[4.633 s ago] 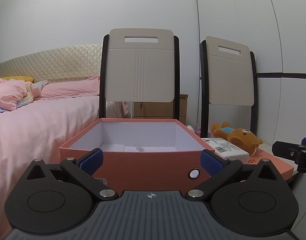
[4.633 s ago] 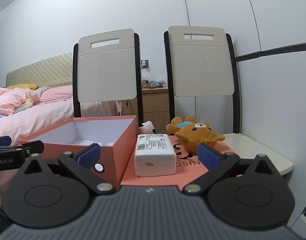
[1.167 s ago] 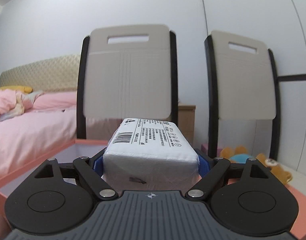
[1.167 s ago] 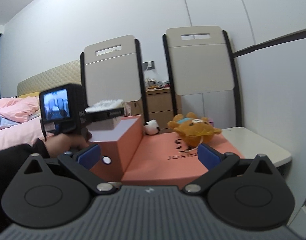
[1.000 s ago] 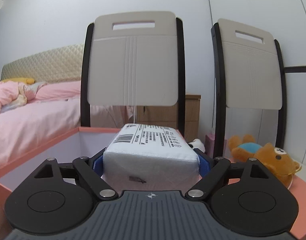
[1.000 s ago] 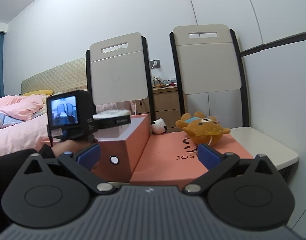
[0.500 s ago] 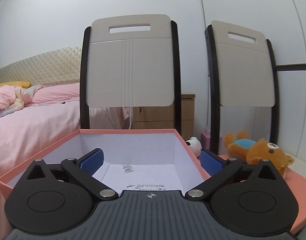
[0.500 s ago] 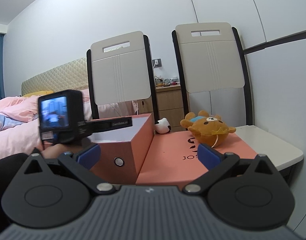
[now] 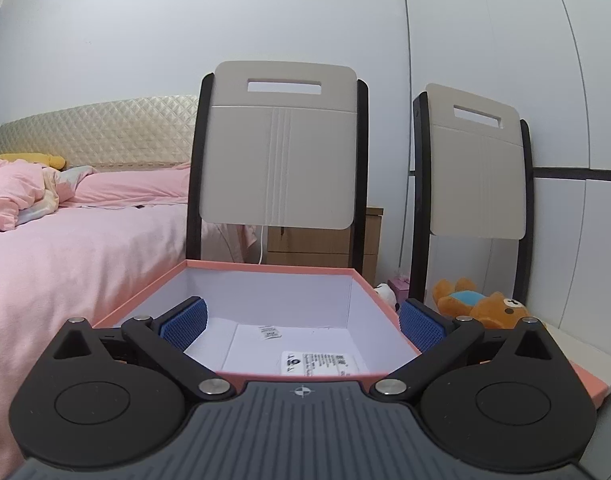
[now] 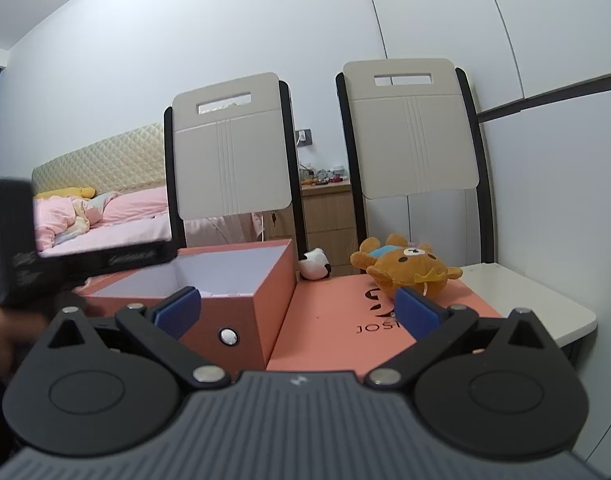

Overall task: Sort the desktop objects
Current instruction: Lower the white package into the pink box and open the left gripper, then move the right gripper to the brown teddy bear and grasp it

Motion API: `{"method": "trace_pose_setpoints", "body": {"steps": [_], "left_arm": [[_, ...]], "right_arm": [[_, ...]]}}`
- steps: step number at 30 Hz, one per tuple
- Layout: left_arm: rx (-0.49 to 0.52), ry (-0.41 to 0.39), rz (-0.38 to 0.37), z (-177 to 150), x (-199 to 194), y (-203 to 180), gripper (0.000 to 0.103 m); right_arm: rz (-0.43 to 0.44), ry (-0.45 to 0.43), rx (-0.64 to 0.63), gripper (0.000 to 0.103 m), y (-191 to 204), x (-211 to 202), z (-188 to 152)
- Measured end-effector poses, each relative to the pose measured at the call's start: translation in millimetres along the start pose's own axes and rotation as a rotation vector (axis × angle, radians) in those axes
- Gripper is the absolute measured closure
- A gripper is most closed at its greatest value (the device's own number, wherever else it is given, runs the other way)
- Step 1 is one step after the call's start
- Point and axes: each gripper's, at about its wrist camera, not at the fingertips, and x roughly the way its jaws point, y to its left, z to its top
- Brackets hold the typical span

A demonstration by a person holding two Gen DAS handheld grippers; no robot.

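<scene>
Left wrist view shows the left gripper [image 9: 301, 322] spread wide and empty above the open pink box [image 9: 389, 312], where the white labelled packet [image 9: 319, 362] lies against the near wall. The right gripper [image 10: 297, 310] is also wide open, empty. The teddy bear [image 10: 405, 268] lies on the pink lid [image 10: 329, 328], near its far edge. Judged next: approach low and pinch the bear's body, not a limb.

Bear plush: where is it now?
Right wrist view: the bear plush lies on the pink lid, right of the open pink box, beside the panda toy.
</scene>
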Motion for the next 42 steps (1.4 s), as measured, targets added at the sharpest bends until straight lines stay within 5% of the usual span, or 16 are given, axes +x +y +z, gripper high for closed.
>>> {"method": "trace_pose_setpoints", "body": {"steps": [42], "left_arm": [[0.019,0.063,-0.066,-8,-19,10,0.0]], "right_arm": [[-0.073,0.026,-0.04,0.0,8,31,7]]}}
